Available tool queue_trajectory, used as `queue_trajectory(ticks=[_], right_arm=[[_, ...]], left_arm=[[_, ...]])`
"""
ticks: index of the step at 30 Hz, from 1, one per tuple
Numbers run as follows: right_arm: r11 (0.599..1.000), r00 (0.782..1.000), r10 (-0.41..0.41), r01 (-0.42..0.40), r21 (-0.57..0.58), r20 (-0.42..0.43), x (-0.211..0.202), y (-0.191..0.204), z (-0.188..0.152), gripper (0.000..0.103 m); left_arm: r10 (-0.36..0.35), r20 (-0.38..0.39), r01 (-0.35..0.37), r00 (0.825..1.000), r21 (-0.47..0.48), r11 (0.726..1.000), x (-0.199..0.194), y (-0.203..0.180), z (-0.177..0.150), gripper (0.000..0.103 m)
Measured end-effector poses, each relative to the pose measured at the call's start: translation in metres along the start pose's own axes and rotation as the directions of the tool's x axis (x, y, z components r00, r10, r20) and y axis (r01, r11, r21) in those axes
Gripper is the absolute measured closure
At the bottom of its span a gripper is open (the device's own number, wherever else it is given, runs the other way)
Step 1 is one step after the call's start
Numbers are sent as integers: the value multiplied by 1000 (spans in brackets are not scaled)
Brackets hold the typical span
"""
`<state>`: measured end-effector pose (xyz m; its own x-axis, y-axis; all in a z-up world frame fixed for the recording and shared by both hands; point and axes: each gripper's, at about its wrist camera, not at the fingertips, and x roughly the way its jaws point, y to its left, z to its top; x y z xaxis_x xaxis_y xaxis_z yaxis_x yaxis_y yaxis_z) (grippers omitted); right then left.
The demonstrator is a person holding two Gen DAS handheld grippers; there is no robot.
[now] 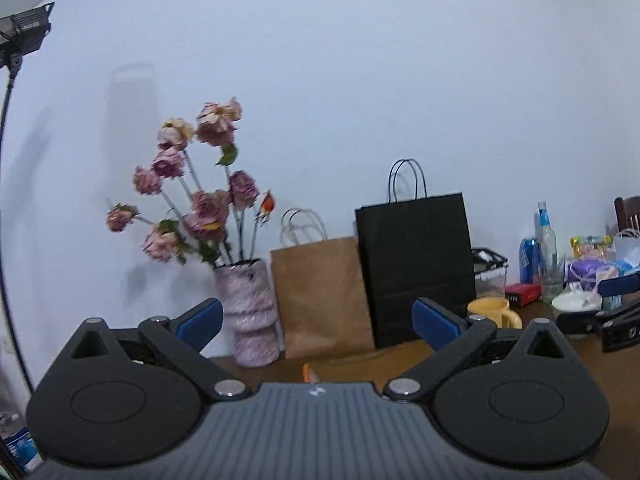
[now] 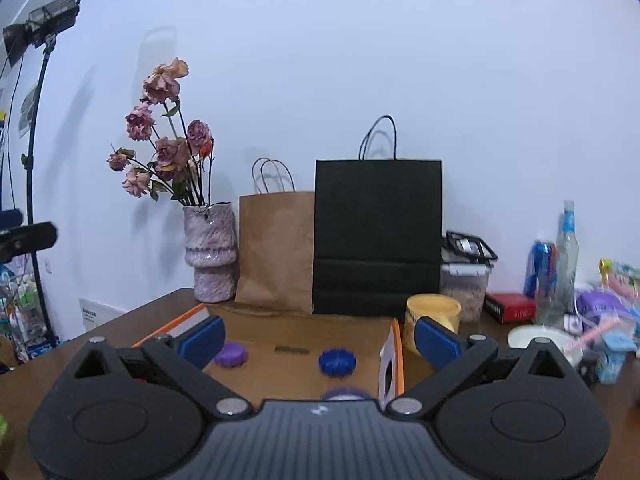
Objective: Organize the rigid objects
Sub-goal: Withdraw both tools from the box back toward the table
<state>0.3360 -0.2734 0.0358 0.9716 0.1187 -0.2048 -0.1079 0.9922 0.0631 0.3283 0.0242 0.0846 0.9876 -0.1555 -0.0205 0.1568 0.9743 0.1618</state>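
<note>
Dried flowers in vase beside paper bags.

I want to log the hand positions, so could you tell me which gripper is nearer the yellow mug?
Right. The right gripper has the yellow mug beside its right finger; the left gripper sits further left, facing the bags.

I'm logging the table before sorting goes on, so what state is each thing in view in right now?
left gripper: open, nothing between its fingers.
right gripper: open, nothing held.
cardboard box: open, lying on the table.
blue disc: lying in the box.
purple disc: lying in the box.
yellow mug: upright beside the box.
black bag: standing upright.
brown bag: standing upright.
vase: upright, holding wilted flowers.
</note>
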Motion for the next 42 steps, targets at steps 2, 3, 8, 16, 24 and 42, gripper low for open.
queue_trajectory(ticks=[2, 3, 8, 16, 24, 42], right_arm=[[1000, 1000, 3, -3, 11, 12, -24, 3, -10, 2], [1000, 1000, 1, -2, 14, 16, -35, 4, -15, 2], [1000, 999, 10, -10, 17, 35, -93, 13, -39, 2], [999, 997, -14, 11, 42, 73, -189, 25, -76, 0], [997, 993, -67, 64, 30, 96, -264, 43, -114, 0], [999, 996, -47, 49, -16, 81, -270, 53, -124, 0]], left_arm=[[22, -18, -22, 1000, -4, 1000, -23, 3, -5, 0], [32, -32, -32, 999, -12, 999, -33, 4, -8, 0], [42, -62, -47, 997, -73, 996, -99, 3, -32, 0], [53, -106, -64, 993, -106, 992, -192, -6, -59, 0], [50, -140, -64, 989, -102, 993, -243, -21, -82, 0], [19, -111, -28, 994, -87, 996, -253, -29, -92, 0]])
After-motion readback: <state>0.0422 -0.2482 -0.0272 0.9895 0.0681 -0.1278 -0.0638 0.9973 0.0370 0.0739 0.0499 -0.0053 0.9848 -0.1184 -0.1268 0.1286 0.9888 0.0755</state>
